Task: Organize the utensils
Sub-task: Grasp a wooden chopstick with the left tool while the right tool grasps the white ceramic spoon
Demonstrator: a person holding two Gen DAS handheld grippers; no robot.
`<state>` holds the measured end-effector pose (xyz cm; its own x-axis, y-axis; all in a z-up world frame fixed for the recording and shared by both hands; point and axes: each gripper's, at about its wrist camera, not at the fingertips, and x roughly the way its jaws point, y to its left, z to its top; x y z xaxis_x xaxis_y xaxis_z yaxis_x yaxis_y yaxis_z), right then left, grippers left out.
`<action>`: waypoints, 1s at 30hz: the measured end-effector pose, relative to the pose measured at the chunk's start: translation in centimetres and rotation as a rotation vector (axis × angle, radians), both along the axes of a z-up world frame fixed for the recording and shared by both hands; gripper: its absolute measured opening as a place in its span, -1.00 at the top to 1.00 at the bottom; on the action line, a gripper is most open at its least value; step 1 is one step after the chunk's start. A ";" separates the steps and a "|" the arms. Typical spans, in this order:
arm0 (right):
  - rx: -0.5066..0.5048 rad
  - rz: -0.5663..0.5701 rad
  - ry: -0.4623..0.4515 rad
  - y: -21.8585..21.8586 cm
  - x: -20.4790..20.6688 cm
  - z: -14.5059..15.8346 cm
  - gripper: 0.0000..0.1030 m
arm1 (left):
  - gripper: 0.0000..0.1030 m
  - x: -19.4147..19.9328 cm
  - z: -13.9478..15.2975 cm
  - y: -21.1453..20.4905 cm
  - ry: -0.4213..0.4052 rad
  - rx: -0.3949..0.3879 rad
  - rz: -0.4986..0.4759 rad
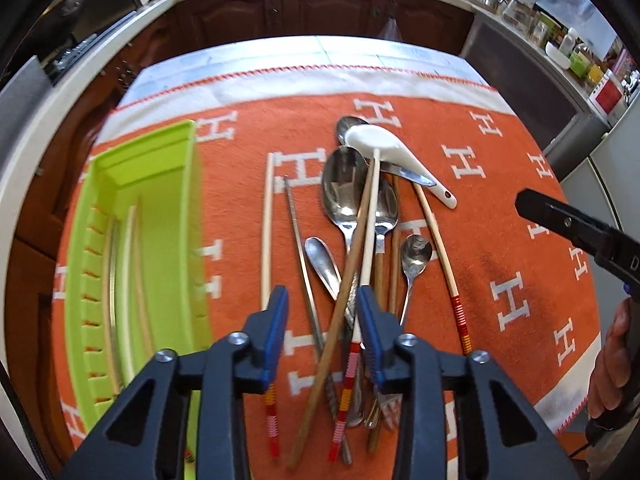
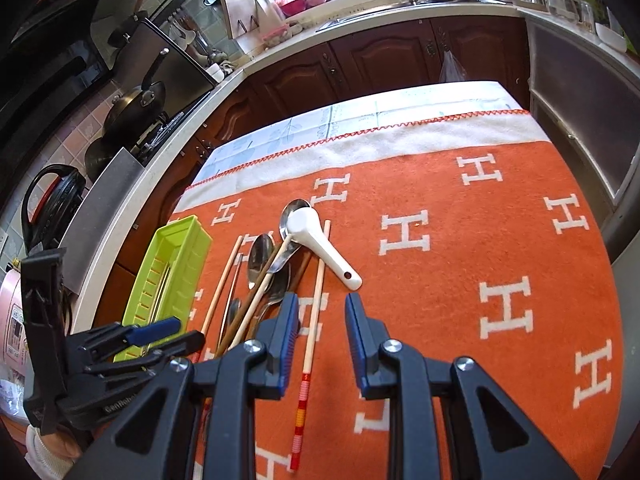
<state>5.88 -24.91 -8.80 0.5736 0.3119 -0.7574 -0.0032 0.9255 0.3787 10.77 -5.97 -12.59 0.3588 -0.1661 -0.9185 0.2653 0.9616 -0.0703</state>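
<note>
Landmark: green tray (image 1: pixel 160 184), a long lime plastic bin on the orange cloth (image 1: pixel 500 240) that covers the worktop; a few pale chopsticks lie lengthwise inside it.
Utensil pile (image 1: pixel 360 240): just beside the tray on its right, metal spoons, chopsticks and a fork heaped together, most long axes running parallel to the tray's length, bowls and tips away from the camera.
White ceramic spoon (image 1: pixel 384 146): at the pile's far end, farther from the tray, glossy, bowl up, handle slanting away from the tray with a red mark near its end.
Striped chopstick (image 1: pixel 440 256): pale shaft, red and orange banded end, lying on the pile's side away from the tray, slightly angled.
Brown chopstick (image 1: pixel 340 304): crosses the pile diagonally.
Left tool (image 1: pixel 322 308): over the pile's near end, fingers partly spread around several handles, gripping nothing.
Right tool (image 2: pixel 322 312): farther from the tray, fingers apart, nothing between them but cloth.
</note>
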 end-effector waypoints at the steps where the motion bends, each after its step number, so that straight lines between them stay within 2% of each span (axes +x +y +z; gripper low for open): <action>1: 0.003 0.004 0.004 -0.1 0.3 -0.2 0.53 | 0.53 0.3 -0.3 -0.1 0.009 0.000 -0.001; 9: -0.005 0.024 0.030 -0.1 2.6 -1.7 0.53 | 0.58 1.8 -1.7 -1.3 0.024 0.013 -0.042; 13: -0.010 0.045 0.041 0.3 4.0 -2.3 0.53 | 0.75 2.3 -2.5 -1.8 0.046 0.020 -0.055; 20: -0.047 0.107 0.055 1.7 6.7 -3.8 0.53 | 0.86 2.4 -2.6 -1.4 0.033 -0.013 -0.044; 22: -0.040 0.120 0.061 1.9 7.4 -4.3 0.53 | 0.92 2.3 -2.5 -1.2 0.021 -0.020 -0.045; 30: -0.005 0.106 0.069 1.7 7.8 -4.6 0.53 | 0.92 2.1 -0.6 0.4 -0.001 -0.077 -0.018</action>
<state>13.67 -23.25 -13.38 0.4844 0.3639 -0.7956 -0.0755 0.9234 0.3764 12.82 -5.53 -13.18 0.3560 -0.2429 -0.9024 0.2831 0.9483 -0.1435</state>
